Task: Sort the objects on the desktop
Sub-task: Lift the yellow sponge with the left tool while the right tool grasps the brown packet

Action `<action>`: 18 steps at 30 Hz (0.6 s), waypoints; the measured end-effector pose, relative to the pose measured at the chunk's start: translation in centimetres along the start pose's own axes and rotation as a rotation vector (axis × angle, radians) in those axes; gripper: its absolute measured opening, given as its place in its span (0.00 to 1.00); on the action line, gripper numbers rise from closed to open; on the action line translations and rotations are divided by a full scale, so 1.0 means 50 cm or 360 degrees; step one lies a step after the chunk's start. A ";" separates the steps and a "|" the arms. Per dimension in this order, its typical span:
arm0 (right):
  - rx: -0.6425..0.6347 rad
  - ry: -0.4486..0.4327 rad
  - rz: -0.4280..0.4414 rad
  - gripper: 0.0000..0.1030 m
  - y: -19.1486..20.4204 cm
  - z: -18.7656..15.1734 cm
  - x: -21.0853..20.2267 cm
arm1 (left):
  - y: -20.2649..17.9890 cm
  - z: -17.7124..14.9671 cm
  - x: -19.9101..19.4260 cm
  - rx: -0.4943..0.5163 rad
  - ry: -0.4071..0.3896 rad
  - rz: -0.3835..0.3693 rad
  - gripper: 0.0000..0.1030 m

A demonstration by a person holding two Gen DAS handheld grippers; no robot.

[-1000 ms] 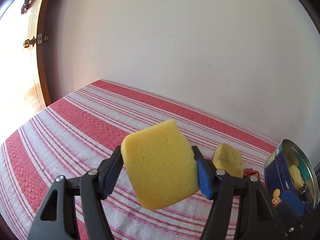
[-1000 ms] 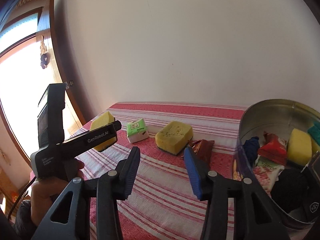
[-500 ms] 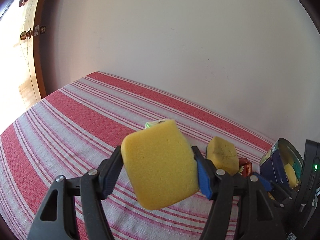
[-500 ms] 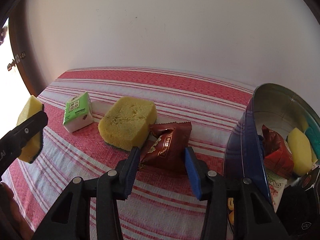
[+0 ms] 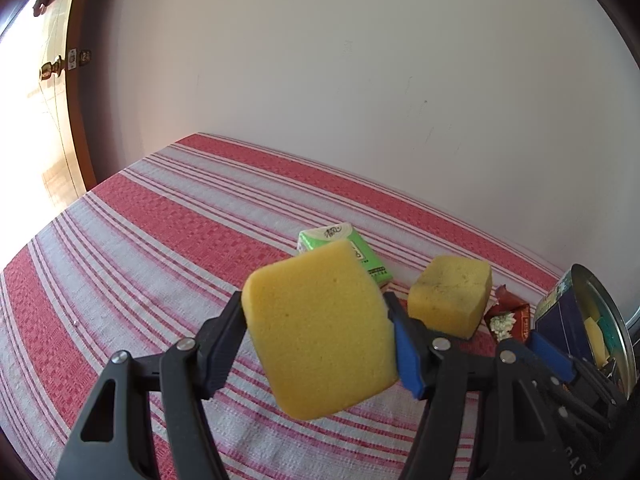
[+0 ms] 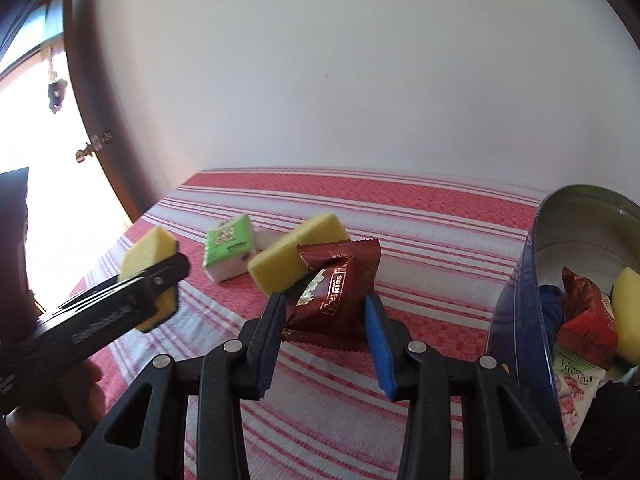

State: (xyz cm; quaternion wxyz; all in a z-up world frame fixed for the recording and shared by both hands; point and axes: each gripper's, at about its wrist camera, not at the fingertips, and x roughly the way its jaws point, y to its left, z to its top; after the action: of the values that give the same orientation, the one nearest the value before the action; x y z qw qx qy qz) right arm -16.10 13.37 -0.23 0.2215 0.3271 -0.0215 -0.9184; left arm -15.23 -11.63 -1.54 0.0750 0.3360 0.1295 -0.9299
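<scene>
Left wrist view: left gripper (image 5: 318,334) clamps a yellow sponge (image 5: 320,330) between its jaws; right gripper (image 6: 325,322) jaws grip a brown snack packet (image 6: 336,292) between them.

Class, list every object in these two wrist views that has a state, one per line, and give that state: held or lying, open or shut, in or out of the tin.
Left hand-held gripper: shut on yellow sponge.
Yellow sponge: held above the tablecloth.
Right hand-held gripper: shut on brown snack packet.
Brown snack packet: gripped between the pads.
Second yellow sponge: lying on the cloth.
Green tissue pack: lying, outside the tin.
Round tin: open, partly filled.
</scene>
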 end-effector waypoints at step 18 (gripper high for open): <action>-0.0225 -0.0289 -0.0094 0.41 0.066 -0.042 -0.113 | -0.021 -0.010 -0.016 0.0113 -0.0106 -0.0020 0.65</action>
State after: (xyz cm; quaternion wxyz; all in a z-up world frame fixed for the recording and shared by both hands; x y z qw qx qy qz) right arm -9.64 13.01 2.10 0.2142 0.2266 0.0330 -0.9496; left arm -14.53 -10.45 -1.21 0.0614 0.3065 0.0960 -0.9450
